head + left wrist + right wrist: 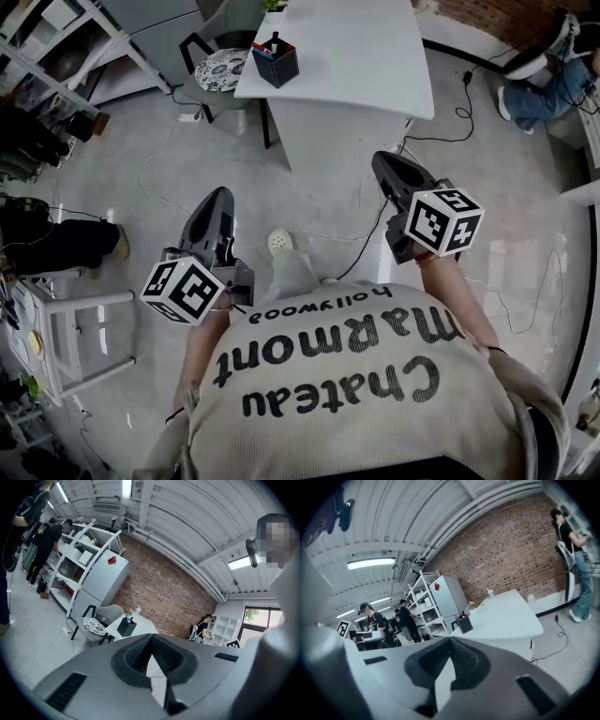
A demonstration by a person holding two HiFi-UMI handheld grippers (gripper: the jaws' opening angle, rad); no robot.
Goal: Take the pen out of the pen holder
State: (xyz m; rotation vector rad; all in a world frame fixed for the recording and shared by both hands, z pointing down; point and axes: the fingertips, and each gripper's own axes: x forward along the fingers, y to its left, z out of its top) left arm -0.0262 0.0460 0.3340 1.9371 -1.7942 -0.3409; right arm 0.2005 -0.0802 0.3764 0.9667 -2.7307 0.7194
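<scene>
A black pen holder (276,64) with several pens (274,42) upright in it stands near the left corner of a white table (356,47), far ahead of both grippers. My left gripper (220,195) hangs over the floor at lower left, its jaws shut and empty. My right gripper (386,161) is at the right, closer to the table's front edge, also shut with nothing in it. In the left gripper view the pen holder (126,626) shows small above the closed jaws of the left gripper (151,638). The right gripper view has the pen holder (465,624) beyond the right gripper (450,641).
A grey chair with a patterned cushion (221,67) sits left of the table. Cables (169,141) trail over the floor. White shelving (56,37) stands at the far left and a white frame (75,328) at lower left. People stand by the shelves (44,541) and the brick wall (569,550).
</scene>
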